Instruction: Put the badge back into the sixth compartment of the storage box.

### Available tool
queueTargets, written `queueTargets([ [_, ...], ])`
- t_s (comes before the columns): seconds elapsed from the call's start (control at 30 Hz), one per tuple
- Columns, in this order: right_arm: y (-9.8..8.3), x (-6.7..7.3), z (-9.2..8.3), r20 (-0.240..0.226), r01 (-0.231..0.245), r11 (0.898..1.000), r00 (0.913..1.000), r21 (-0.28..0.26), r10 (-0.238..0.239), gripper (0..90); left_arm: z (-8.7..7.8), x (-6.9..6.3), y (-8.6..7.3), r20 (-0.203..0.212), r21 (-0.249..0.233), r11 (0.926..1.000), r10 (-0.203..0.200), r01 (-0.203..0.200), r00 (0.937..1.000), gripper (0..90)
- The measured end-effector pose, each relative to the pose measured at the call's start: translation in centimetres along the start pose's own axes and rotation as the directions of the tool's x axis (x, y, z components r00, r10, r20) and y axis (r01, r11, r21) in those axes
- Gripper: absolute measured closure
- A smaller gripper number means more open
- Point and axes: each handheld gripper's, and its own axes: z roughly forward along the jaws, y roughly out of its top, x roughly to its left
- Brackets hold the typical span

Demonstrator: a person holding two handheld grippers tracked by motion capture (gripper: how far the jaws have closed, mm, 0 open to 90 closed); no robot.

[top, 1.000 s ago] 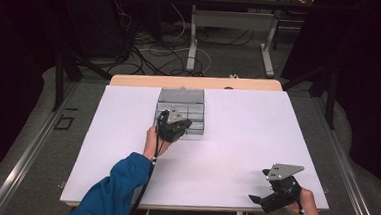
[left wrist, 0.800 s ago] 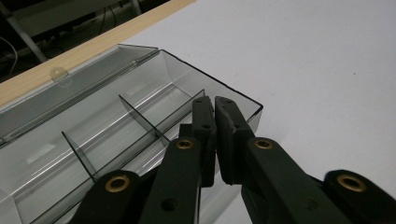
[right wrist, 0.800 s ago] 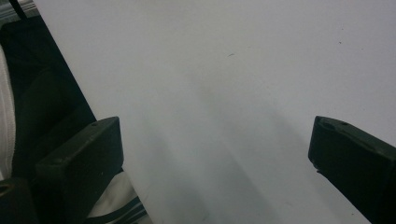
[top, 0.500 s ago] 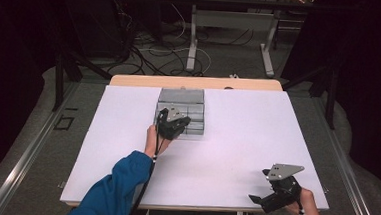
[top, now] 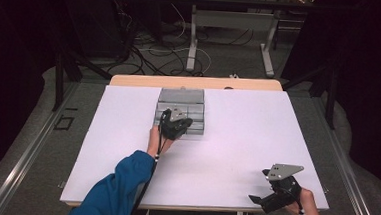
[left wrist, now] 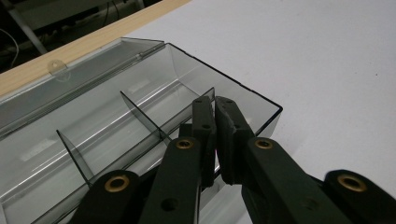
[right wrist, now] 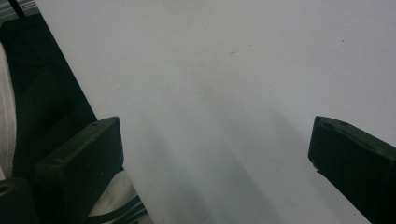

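Left hand-held gripper [left wrist: 215,105], jaws nearly closed, over the clear box [left wrist: 140,98]; right hand-held gripper [right wrist: 212,154] wide. Advise steady lowering.

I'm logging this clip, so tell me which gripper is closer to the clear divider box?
Left. The left gripper is over the front wall of the clear divider box. The right gripper is far off at the table's near right corner.

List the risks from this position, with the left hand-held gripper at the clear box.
1. The left hand-held gripper has its jaws nearly shut over the clear divided box's front wall; a pull could tip or drag the light box.
2. Its thin dividers could crack if struck.
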Motion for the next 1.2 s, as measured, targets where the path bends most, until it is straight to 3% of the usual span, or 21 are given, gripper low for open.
queueTargets([
  [0.33,0.0,0.0,-0.1,-0.008,0.007,1.000,0.9999,0.011,-0.007,2.7,0.2,0.0,-0.2,-0.001,0.012,0.9998,-0.013,0.013,0.9999,86.5],
  [0.53,0.0,0.0,-0.1,-0.006,0.007,1.000,1.0000,0.012,-0.007,2.7,-0.1,-0.1,0.0,-0.009,-0.004,0.9996,-0.027,0.027,0.9996,78.1],
  [0.63,0.0,0.0,-0.1,-0.004,0.007,1.000,1.0000,0.011,-0.007,2.7,-0.6,-0.2,0.0,-0.010,0.007,0.9994,-0.033,0.033,0.9994,68.8],
  [0.73,0.0,0.1,-0.1,0.001,0.002,1.000,1.0000,0.003,-0.002,2.7,-1.1,-0.3,0.0,-0.010,0.019,0.9988,-0.046,0.046,0.9989,53.2],
  [0.87,0.0,0.0,-0.1,0.002,0.007,1.000,1.0000,0.001,-0.007,2.7,-2.0,-0.5,0.0,-0.008,0.045,0.9987,-0.023,0.024,0.9997,34.9],
  [1.03,0.0,0.0,-0.1,0.000,0.008,1.000,1.0000,0.012,-0.008,2.7,-3.1,-0.9,-0.4,-0.022,0.078,0.9970,0.004,-0.002,0.9997,19.2],
  [1.2,0.0,0.0,-0.1,0.005,0.013,1.000,0.9999,0.002,-0.013,2.9,-4.4,-1.1,-0.7,-0.034,0.130,0.9915,-0.006,0.010,0.9994,6.1],
])
